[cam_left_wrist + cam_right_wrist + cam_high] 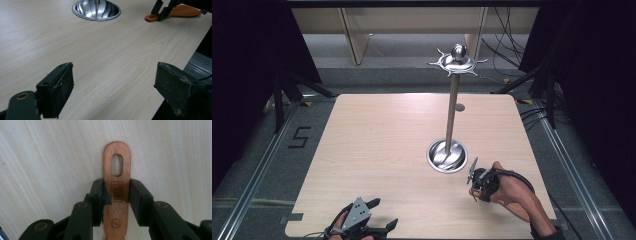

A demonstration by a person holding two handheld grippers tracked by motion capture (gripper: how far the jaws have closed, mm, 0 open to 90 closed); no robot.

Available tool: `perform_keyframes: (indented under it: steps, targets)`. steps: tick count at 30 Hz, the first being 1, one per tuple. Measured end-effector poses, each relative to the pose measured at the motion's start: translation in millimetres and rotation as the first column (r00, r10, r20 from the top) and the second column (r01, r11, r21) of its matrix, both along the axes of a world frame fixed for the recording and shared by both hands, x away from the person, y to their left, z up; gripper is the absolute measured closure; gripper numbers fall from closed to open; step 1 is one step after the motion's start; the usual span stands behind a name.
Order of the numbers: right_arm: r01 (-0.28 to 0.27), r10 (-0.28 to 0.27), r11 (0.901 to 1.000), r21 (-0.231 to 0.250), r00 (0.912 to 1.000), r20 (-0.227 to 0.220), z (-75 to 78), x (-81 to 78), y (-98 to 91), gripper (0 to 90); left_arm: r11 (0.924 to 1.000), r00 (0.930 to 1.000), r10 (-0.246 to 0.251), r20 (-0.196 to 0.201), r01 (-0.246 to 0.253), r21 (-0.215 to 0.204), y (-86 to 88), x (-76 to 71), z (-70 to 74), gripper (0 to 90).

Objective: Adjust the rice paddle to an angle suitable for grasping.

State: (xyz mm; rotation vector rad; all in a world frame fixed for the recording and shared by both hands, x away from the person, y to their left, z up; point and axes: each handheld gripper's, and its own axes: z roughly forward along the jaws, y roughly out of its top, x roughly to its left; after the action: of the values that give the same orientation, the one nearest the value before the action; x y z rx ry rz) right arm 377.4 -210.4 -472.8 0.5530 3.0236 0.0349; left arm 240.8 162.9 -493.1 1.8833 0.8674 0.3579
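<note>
The right gripper (117,192) was closed on a wooden utensil handle (117,182); both black jaws pressed against the handle's flat sides, just below its oval hanging hole. The handle end extended past the jaw tips and lay over the light wooden table (377,150). In the left gripper view, the same handle (175,12) sat near the table's far right, its rounded end resting on or just above the surface; contact could not be confirmed. The utensil's working end was cut off or hidden by the hand (512,192), so its type could not be determined. The handle's long axis ran in line with the jaws, holed end pointing away from the hand.

The left gripper (113,92) was open, jaws well apart, nothing between them, near the table's front edge. A metal stand (452,107) with a round base stood just beyond the right gripper.
</note>
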Motion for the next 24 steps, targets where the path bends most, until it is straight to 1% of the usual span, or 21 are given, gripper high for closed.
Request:
perform_keyframes:
  steps: [2, 3, 4, 5, 6, 7, 8, 10, 11, 12, 13, 14, 15, 17, 18, 19, 20, 21, 22, 23, 24]
  targets:
    - [0.006, -0.006, 0.9999, 0.009, 0.9999, 0.009, -0.6, -0.8, -1.1, 66.3, 0.9999, 1.0, 0.004, -0.005, -0.004, 0.013, 0.0, -1.0, 0.8, 14.8]
    - [0.006, -0.006, 0.9999, 0.009, 0.9999, 0.009, -0.6, -0.8, -1.1, 66.3, 0.9999, 1.0, 0.004, -0.005, -0.004, 0.013, 0.0, -1.0, 0.8, 14.8]
    - [-0.017, 0.017, 0.9997, 0.017, 0.9998, 0.011, -0.6, 0.2, -1.6, 66.4, 1.0, 1.0, -0.002, -0.002, 0.002, 0.002, 0.0, 0.0, 0.2, 14.8]
    - [-0.017, 0.017, 0.9997, 0.017, 0.9998, 0.011, -0.6, 0.2, -1.6, 66.4, 1.0, 1.0, -0.002, -0.002, 0.002, 0.002, 0.0, 0.0, 0.2, 14.8]
    - [0.003, -0.004, 0.9998, 0.017, 0.9996, 0.028, 0.7, -1.0, -2.4, 66.4, 0.9999, 1.0, -0.007, -0.001, 0.007, 0.01, 0.6, -0.1, 0.3, 14.8]
    - [0.003, -0.004, 0.9998, 0.017, 0.9996, 0.028, 0.7, -1.0, -2.4, 66.4, 0.9999, 1.0, -0.007, -0.001, 0.007, 0.01, 0.6, -0.1, 0.3, 14.8]
    - [-0.02, 0.019, 0.9993, 0.031, 0.9993, 0.032, 1.6, 0.6, -4.1, 66.4, 0.9999, 1.0, -0.007, -0.001, 0.007, 0.012, 0.9, -0.1, 0.5, 14.8]
    - [0.044, -0.047, 0.9969, 0.065, 0.998, 0.041, 10.8, -2.4, -6.5, 66.4, 1.0, 1.0, -0.003, -0.001, 0.003, 0.009, 1.1, 0.0, 0.7, 14.8]
    - [0.025, -0.03, 0.9954, 0.092, 0.9984, 0.049, 13.6, -1.7, -8.3, 66.4, 0.9999, 1.0, -0.006, -0.001, 0.006, 0.013, 1.1, -0.1, 0.7, 14.8]
    - [0.019, -0.026, 0.9937, 0.11, 0.9979, 0.06, 16.0, -1.7, -10.2, 66.4, 0.9999, 1.0, -0.006, -0.001, 0.006, 0.012, 1.1, -0.2, 0.7, 14.8]
    - [0.02, -0.027, 0.9915, 0.129, 0.9981, 0.055, 18.6, -1.8, -11.6, 66.4, 0.9999, 1.0, -0.005, 0.0, 0.005, 0.012, 1.1, -0.2, 0.8, 14.8]
    - [0.02, -0.027, 0.9915, 0.129, 0.9981, 0.055, 18.6, -1.8, -11.6, 66.4, 0.9999, 1.0, -0.005, 0.0, 0.005, 0.012, 1.1, -0.2, 0.8, 14.8]
    - [0.025, -0.036, 0.9887, 0.148, 0.9969, 0.07, 22.3, -1.0, -14.6, 66.5, 0.9999, 1.0, -0.004, 0.0, 0.004, 0.01, 1.2, -0.2, 0.9, 14.8]
    - [0.03, -0.042, 0.9879, 0.152, 0.9963, 0.075, 24.2, -1.0, -16.4, 66.5, 0.9999, 1.0, -0.003, 0.001, 0.003, 0.013, 1.2, -0.5, 1.0, 14.8]
    - [0.028, -0.045, 0.9844, 0.174, 0.9941, 0.098, 27.8, 0.4, -20.2, 66.5, 0.9999, 1.0, -0.006, 0.0, 0.006, 0.012, 1.3, -0.1, 0.9, 14.8]
    - [0.056, -0.08, 0.9805, 0.188, 0.9896, 0.12, 30.2, -1.2, -22.1, 66.5, 0.9998, 1.0, 0.0, -0.003, 0.0, 0.017, 1.4, -0.5, 1.3, 14.8]
    - [0.067, -0.1, 0.9723, 0.224, 0.9853, 0.138, 32.3, -1.2, -24.7, 66.5, 0.9999, 1.0, -0.005, -0.003, 0.005, 0.011, 1.2, -0.1, 0.8, 14.8]
    - [0.047, -0.085, 0.9705, 0.236, 0.985, 0.15, 35.6, -0.2, -27.6, 66.5, 0.9999, 1.0, -0.008, -0.001, 0.008, 0.012, 1.1, -0.2, 0.7, 14.8]
    - [0.047, -0.085, 0.9705, 0.236, 0.985, 0.15, 35.6, -0.2, -27.6, 66.5, 0.9999, 1.0, -0.008, -0.001, 0.008, 0.012, 1.1, -0.2, 0.7, 14.8]
    - [0.077, -0.12, 0.9538, 0.29, 0.9837, 0.134, 44.5, -1.9, -33.0, 66.5, 0.9999, 1.0, -0.008, 0.0, 0.008, 0.013, 1.2, -0.1, 0.9, 14.8]
    - [0.077, -0.12, 0.9538, 0.29, 0.9837, 0.134, 44.5, -1.9, -33.0, 66.5, 0.9999, 1.0, -0.008, 0.0, 0.008, 0.013, 1.2, -0.1, 0.9, 14.8]
